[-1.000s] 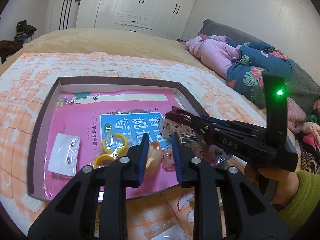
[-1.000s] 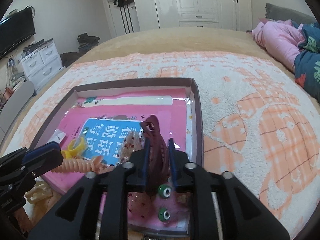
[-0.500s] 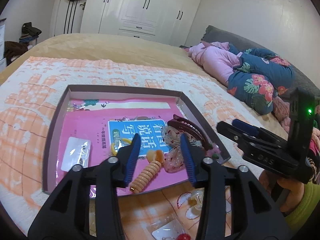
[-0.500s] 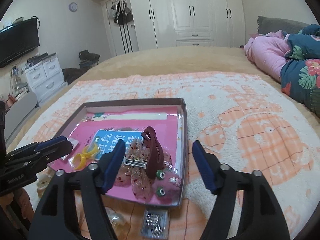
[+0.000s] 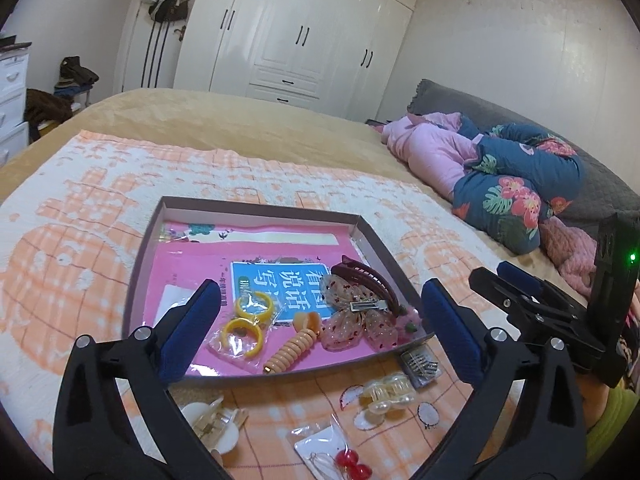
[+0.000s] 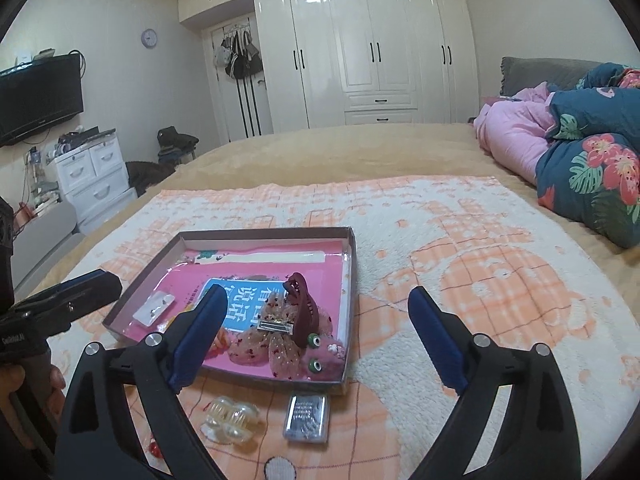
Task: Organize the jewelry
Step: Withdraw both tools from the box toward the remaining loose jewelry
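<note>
A shallow brown box lid (image 5: 256, 205) (image 6: 352, 280) lined with a pink booklet lies on the blanket. In it lie a dark red claw clip (image 5: 366, 278) (image 6: 301, 312), a glittery bow clip (image 5: 356, 320) (image 6: 276, 336), an orange spiral clip (image 5: 294, 346), two yellow rings (image 5: 244, 320) and a small bag (image 6: 154, 308). In front of the lid lie a clear pearl clip (image 5: 386, 396) (image 6: 230, 420), a box of pins (image 5: 420, 364) (image 6: 307, 422), a cream clip (image 5: 212, 420) and red cherry earrings (image 5: 352, 464). My left gripper (image 5: 320, 328) and right gripper (image 6: 316, 340) are open and empty, raised above the near edge of the lid.
The orange and white blanket (image 6: 480, 280) covers a tan bed. A bundle of pink and blue floral bedding (image 5: 500, 176) lies at the right. White wardrobes (image 6: 372, 48) stand behind, a drawer unit (image 6: 92, 176) and a television at the left.
The right gripper let go of the dark red claw clip in the lid and the left let go of the orange spiral clip. Both opened wide and pulled back and up.
</note>
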Demonstrator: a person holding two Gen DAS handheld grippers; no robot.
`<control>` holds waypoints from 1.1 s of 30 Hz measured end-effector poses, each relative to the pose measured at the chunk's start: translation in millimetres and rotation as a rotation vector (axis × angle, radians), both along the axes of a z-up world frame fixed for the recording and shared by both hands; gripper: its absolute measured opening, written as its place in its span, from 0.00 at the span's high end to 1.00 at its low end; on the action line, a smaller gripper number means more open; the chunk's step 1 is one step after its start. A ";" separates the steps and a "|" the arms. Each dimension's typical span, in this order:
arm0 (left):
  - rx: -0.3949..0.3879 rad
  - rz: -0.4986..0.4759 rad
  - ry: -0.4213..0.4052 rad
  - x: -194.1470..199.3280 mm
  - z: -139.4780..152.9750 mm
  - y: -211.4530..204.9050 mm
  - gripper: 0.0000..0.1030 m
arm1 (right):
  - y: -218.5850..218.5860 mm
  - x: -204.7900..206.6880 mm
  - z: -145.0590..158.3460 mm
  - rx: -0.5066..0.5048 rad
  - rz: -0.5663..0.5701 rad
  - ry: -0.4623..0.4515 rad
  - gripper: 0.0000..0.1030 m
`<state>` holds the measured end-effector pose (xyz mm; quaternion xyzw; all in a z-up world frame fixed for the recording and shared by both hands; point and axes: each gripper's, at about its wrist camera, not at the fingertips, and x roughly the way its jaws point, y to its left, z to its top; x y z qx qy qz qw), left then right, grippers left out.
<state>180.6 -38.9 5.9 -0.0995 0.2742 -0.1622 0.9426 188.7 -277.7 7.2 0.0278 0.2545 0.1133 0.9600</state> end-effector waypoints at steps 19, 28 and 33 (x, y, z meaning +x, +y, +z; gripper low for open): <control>-0.054 0.075 -0.031 -41.1 11.1 32.6 0.11 | -0.7 -45.9 17.9 -0.024 0.016 -0.075 0.13; -0.050 0.095 -0.037 -60.2 11.4 42.4 0.11 | 4.0 -63.3 18.4 -0.035 0.044 -0.079 0.13; -0.044 0.096 -0.038 -66.5 9.6 44.4 0.11 | 6.4 -72.6 15.8 -0.047 0.059 -0.077 0.13</control>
